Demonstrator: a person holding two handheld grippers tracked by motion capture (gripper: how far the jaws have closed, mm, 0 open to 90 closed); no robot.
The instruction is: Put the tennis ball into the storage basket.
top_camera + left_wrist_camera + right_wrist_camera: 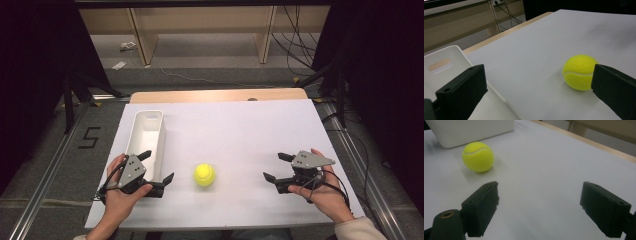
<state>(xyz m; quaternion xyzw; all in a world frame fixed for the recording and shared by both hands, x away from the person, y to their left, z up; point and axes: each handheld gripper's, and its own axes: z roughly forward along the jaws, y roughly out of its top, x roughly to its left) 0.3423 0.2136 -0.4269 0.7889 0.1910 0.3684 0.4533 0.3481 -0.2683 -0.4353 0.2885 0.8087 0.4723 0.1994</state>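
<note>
A yellow tennis ball [204, 174] rests on the white table sheet [240, 130] near the front middle. My left gripper [157, 166] is open at the near end of a long white bin [146, 141], a short way left of the ball. In the left gripper view the ball [579, 72] sits just ahead of one jaw, and the bin [444, 67] lies by the other. My right gripper [278, 168] is open, to the right of the ball and apart from it. The right gripper view has the ball [478, 156] off to the upper left, with nothing between the jaws.
The bin [471, 130] stands lengthwise along the sheet's left side. A strip of wooden tabletop [215, 95] runs behind the sheet. Beyond it are wooden furniture legs [142, 40] and cables [295, 45] on the floor. A metal rail [50, 165] runs along the left.
</note>
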